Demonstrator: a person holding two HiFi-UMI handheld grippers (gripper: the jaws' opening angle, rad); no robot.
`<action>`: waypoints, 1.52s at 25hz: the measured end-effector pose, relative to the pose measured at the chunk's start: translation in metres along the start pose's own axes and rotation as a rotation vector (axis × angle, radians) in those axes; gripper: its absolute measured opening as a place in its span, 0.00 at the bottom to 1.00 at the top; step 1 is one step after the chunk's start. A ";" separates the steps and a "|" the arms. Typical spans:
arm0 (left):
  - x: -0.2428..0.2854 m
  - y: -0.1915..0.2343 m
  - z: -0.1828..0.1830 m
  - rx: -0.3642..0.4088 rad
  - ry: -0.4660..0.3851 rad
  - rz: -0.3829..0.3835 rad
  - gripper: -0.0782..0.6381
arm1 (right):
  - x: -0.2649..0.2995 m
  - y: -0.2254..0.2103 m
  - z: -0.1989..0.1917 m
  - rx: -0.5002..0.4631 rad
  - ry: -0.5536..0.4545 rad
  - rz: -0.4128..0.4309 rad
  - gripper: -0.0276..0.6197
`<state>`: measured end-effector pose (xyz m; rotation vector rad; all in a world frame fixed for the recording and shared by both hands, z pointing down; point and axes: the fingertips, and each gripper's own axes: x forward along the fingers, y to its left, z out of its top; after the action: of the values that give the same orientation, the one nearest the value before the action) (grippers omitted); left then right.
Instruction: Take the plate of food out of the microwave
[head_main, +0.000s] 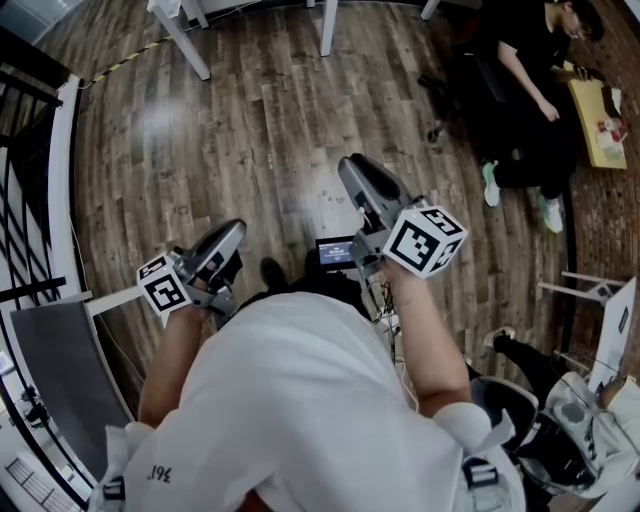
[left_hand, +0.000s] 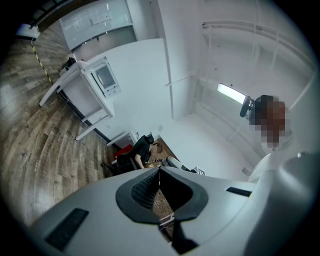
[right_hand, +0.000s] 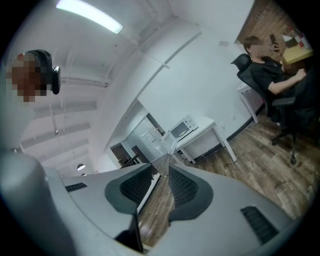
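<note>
The microwave (left_hand: 105, 77) is a small white box on a white table (left_hand: 65, 82) far across the room. In the right gripper view the microwave (right_hand: 181, 127) stands on that table (right_hand: 210, 131), again far off. No plate of food shows in any view. Both grippers are held close to the person's body over the wood floor. My left gripper (head_main: 235, 228) has its jaw tips touching (left_hand: 159, 170) and holds nothing. On my right gripper (head_main: 350, 165) the jaws (right_hand: 162, 167) stand apart, with only floor showing in the gap.
A person in black sits on an office chair (head_main: 530, 90) at the far right beside a yellow-topped desk (head_main: 600, 120). White table legs (head_main: 185, 40) stand at the far edge. A black railing (head_main: 30, 200) runs along the left. A small screen (head_main: 335, 250) is below the grippers.
</note>
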<state>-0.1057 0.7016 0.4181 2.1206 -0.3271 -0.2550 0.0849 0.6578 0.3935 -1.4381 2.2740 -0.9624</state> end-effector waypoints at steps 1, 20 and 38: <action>0.001 0.000 0.000 0.000 -0.002 0.001 0.12 | 0.000 0.000 0.000 -0.030 0.008 -0.003 0.18; 0.020 -0.005 -0.010 -0.009 -0.010 0.024 0.12 | -0.015 0.004 -0.018 0.065 0.141 0.149 0.18; 0.033 0.035 0.029 -0.037 -0.071 0.073 0.12 | 0.044 -0.013 -0.024 0.131 0.191 0.175 0.18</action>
<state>-0.0884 0.6501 0.4304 2.0618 -0.4371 -0.2920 0.0599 0.6248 0.4246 -1.1154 2.3721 -1.2116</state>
